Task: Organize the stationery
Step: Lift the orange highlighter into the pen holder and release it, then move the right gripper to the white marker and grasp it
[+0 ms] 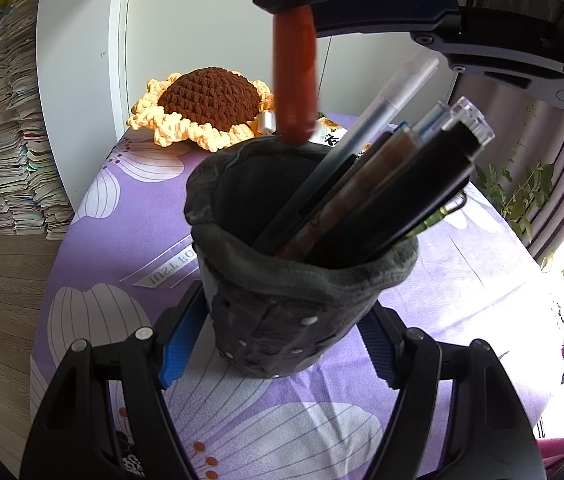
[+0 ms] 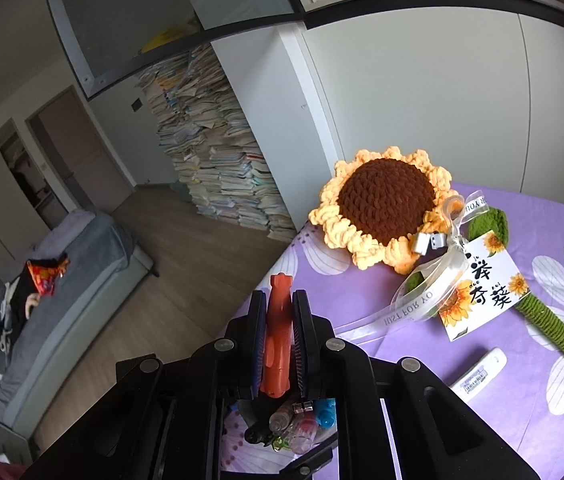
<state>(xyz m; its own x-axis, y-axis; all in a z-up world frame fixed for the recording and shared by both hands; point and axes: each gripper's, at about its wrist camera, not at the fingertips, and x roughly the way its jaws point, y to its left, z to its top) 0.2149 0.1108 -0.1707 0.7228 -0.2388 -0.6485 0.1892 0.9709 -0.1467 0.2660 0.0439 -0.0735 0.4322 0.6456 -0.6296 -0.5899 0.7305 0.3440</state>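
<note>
Above the dark pen holder (image 1: 298, 264), the right gripper (image 2: 279, 336) pinches an orange pen (image 2: 278, 340) between its pads, the pen hanging roughly upright with its lower end just over the far rim of the holder. The left gripper (image 1: 277, 344) has its blue-padded fingers (image 1: 179, 344) set on either side of the holder's base; whether they press the sides or merely stand beside them I cannot tell, but they are spread wide enough to straddle it. The holder stands on the purple flowered table (image 1: 121, 216) and is already crowded: several pens (image 1: 382, 192) lean together toward the right side, leaving open space mainly on the left.

The chief risk, as I judge it, is the orange pen coming down on the rim itself, not inside it; the soft rolled edge could deflect the tip so the pen falls outside onto the table. A release from this height might also let it strike the leaning pens and bounce. If the left gripper is not truly steadying the holder, a knock from the descending pen could tip it, since its load leans to one side. The crocheted sunflower (image 2: 382, 204) and its card (image 2: 482, 284) lie well clear behind.
</note>
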